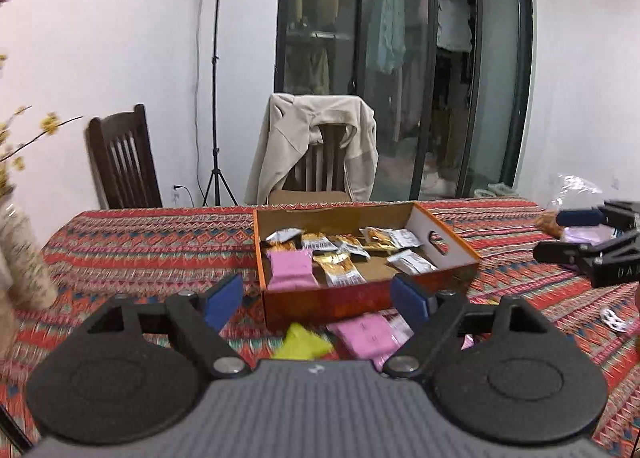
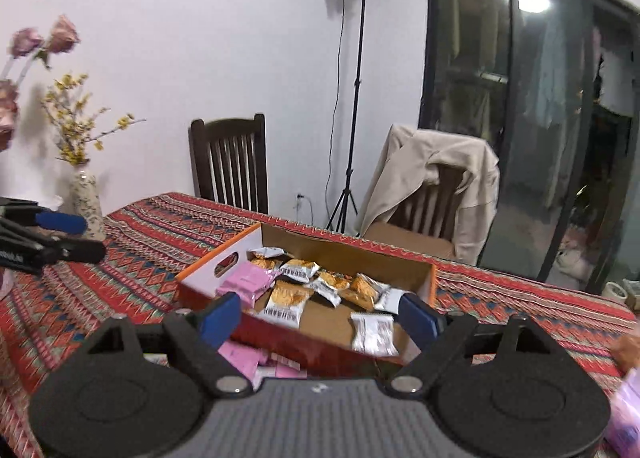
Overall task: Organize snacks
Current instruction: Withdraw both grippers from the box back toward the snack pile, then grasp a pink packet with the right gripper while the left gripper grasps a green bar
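Observation:
An orange cardboard box (image 1: 360, 294) (image 2: 192, 290) sits mid-table and holds several silver-and-gold snack packets (image 1: 340, 270) (image 2: 286, 300) and a pink packet (image 1: 290, 270) (image 2: 246, 282). On the cloth in front of the box lie more pink packets (image 1: 368, 334) (image 2: 240, 356) and a yellow one (image 1: 302, 344). My left gripper (image 1: 318, 300) hovers in front of the box, open, nothing between its blue pads. My right gripper (image 2: 318, 316) stands open at the box's near wall, also holding nothing. In the left wrist view the right gripper (image 1: 588, 246) appears at the right edge.
A patterned red tablecloth (image 1: 152, 246) covers the table. A vase with flowers (image 2: 86, 198) stands at the left end. Two dark chairs (image 2: 230, 162) stand behind, one draped with a beige jacket (image 1: 316, 138). A light stand (image 2: 354, 98) is by the wall. A plastic bag (image 1: 572, 194) lies far right.

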`<state>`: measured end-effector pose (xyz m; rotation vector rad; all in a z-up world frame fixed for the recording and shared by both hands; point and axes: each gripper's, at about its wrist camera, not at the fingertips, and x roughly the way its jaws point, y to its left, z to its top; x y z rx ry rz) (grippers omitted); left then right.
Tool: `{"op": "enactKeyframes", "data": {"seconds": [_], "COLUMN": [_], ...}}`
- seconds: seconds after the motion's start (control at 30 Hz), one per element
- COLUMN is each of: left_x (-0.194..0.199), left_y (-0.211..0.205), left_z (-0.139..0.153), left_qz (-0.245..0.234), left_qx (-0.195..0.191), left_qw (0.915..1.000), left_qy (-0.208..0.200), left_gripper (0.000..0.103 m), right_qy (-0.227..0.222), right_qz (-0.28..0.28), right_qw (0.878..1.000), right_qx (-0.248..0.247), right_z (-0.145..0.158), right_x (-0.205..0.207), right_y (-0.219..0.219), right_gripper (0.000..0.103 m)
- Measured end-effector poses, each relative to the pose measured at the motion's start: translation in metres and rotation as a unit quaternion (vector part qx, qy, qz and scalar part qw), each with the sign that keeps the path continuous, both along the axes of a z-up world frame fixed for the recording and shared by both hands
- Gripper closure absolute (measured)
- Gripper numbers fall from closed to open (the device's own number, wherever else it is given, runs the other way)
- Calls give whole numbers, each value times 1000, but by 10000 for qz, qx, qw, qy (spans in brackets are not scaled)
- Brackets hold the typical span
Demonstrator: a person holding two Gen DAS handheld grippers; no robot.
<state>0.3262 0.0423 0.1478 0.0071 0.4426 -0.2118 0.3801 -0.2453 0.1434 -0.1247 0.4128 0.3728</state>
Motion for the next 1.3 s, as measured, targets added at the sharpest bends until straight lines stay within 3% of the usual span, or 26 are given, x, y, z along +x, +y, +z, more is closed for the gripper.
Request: {"op": "enactKeyframes", "data": {"seconds": [0.33,0.53,0.73,0.9,1.3], "left_x": [-123,-163,-172,-169,-128], "left_y": [-6,-15,-17,-9,1], "left_z": [-33,-58,-85,-97,-111], "left_qz": [677,744,819,855,802], "left_qx": [54,-28,95,-26,-84], "left_qw": [9974,9971,9964,9956,9949], "left_qy": [-256,-128,179,375,605], "left_gripper": [9,6,6,6,6], "right_qy": [-79,110,428,571,661], "right_qz": [-78,-185,-466,-536,-508], "right_qw": [9999,9997,9980,9968,9962], "right_qx": [121,90,30,141,255], "right_z": [-46,-88,-122,-135,-136], "right_x": [-139,-182,-194,-199,-174], "right_y": [-26,-23,-31,-33,-18], "right_gripper": [15,15,15,15,16]}}
